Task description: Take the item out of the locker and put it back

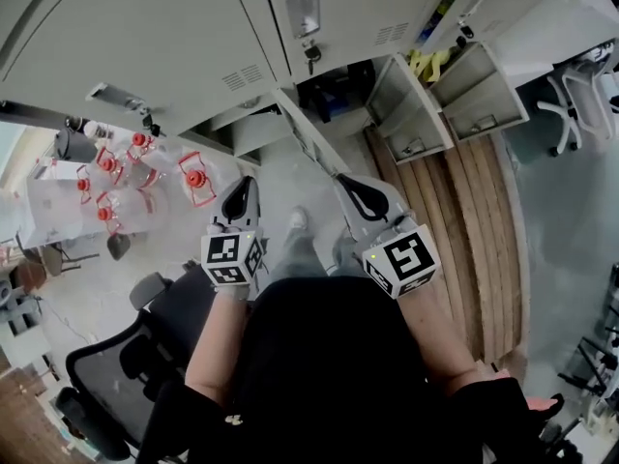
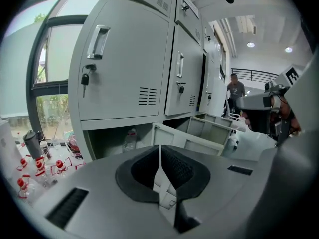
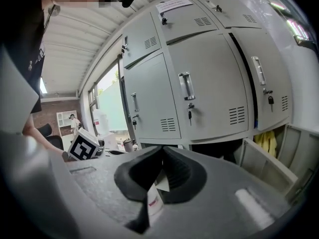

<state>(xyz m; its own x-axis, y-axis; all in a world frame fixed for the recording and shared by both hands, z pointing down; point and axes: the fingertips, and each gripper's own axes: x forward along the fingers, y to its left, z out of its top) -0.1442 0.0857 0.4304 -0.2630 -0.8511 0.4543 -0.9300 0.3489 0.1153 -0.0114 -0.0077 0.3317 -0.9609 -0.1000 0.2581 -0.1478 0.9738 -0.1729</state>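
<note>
A clear plastic bottle [image 2: 129,139] stands inside an open bottom locker [image 2: 117,143] whose door [image 2: 189,142] swings out to the right. My left gripper [image 2: 159,149] is shut and empty, held in front of that locker and apart from it. In the head view the left gripper [image 1: 243,189] and the right gripper [image 1: 354,188] both point at the locker row. The right gripper [image 3: 162,151] is shut too, its tips meeting; I see nothing held. A yellow item [image 1: 428,64] lies in another open locker further right.
Closed grey lockers [image 1: 193,37] with keys [image 1: 311,56] in their locks fill the wall. Open doors [image 1: 406,114] stick out low on the right. A table with red-capped bottles [image 1: 116,182] stands left, an office chair [image 1: 116,365] behind. A person [image 2: 235,91] stands far off.
</note>
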